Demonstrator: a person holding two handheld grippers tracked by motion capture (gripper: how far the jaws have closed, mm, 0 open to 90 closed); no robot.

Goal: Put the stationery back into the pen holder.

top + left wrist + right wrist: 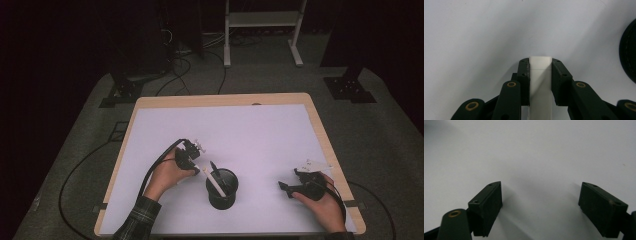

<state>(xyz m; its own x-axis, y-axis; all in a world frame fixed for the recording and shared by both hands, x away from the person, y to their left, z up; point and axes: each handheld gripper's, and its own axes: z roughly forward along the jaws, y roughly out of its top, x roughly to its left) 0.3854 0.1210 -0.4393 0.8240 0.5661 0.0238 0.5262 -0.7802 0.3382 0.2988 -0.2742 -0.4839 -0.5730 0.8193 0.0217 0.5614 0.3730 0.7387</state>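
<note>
Keeping the left tool (540, 71) clamped squarely on the white stick (540, 82), whose far end leans in the black cup (222, 189) mid-bench (260, 130), we should lift it straight out without tipping the cup, while the right tool (540, 207) rests with its jaws apart.

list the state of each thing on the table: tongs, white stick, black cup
left tongs: shut on the white stick
right tongs: open, nothing between the jaws
white stick: gripped at one end, leaning into the black cup
black cup: upright on the table, also holds a dark pen
</note>
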